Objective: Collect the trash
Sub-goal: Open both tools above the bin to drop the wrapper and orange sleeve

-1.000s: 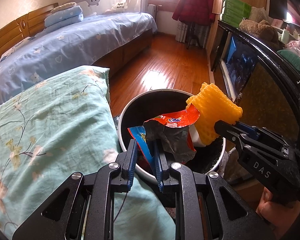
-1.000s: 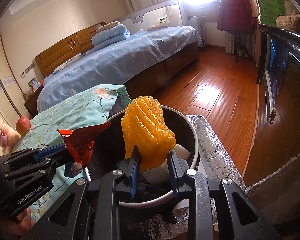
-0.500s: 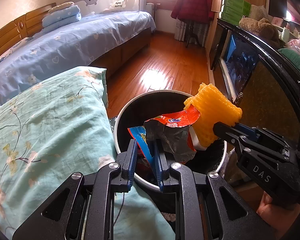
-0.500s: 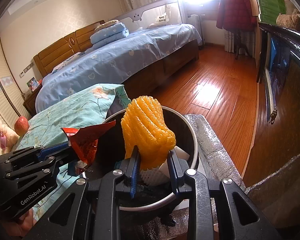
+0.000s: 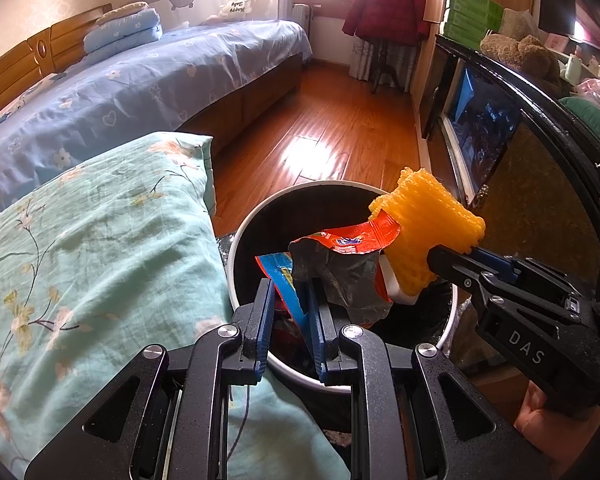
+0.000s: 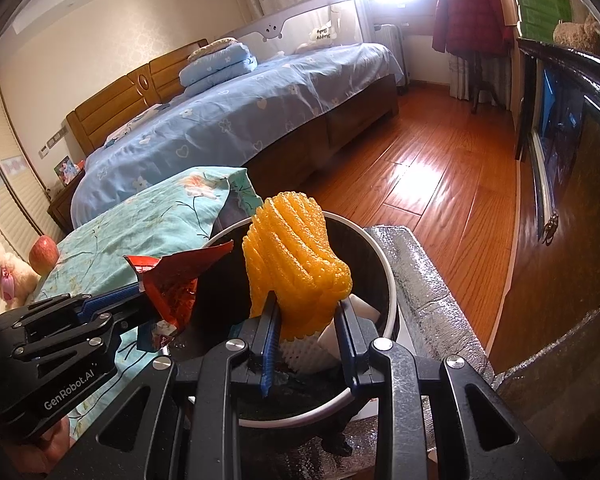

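Bedroom, bin (image 5: 236, 264) beside bed: unchanged from earlier; left gripper (image 5: 290, 300) clamps wrappers (image 5: 340, 264), right gripper (image 6: 306, 320) clamps foam net (image 6: 296, 256) over bin.

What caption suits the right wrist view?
Right gripper holds orange foam netting above the trash bin.

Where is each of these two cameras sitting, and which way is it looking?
Left wrist view: sits on the left gripper, looking down along its fingers at the snack wrapper it pinches over the trash bin; a hand shows.
Right wrist view: sits on the right gripper, looking down at the orange foam net it pinches.
Shared: bin, both pieces of trash, each other's gripper, the bed.
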`<control>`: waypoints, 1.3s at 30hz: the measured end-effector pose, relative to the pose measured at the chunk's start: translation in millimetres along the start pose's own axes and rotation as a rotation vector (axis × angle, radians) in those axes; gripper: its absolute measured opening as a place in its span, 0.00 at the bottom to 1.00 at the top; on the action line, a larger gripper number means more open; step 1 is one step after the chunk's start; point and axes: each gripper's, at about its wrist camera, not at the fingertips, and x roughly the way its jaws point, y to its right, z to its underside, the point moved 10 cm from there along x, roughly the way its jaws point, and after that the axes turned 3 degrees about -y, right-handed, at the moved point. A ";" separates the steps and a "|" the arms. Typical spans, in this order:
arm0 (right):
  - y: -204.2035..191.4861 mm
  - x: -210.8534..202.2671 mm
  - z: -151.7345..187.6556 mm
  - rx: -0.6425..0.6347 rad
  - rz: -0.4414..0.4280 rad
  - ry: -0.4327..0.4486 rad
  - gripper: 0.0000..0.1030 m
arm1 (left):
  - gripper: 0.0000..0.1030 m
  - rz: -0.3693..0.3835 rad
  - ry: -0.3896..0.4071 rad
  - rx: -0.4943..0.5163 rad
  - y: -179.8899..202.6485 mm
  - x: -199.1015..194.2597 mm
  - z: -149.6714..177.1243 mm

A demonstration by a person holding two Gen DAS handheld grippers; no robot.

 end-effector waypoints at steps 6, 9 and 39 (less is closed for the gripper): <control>1.7 0.7 0.1 0.004 -0.002 -0.003 0.26 | 0.16 0.000 -0.009 -0.002 -1.6 4.1 0.7; 1.8 1.6 -0.1 0.006 -0.005 -0.006 0.26 | 0.16 0.001 -0.012 -0.003 -1.0 5.7 0.6; -1.1 1.9 -4.4 0.016 -0.021 -0.016 0.44 | 0.46 -0.012 -0.012 -0.022 -13.9 1.0 5.1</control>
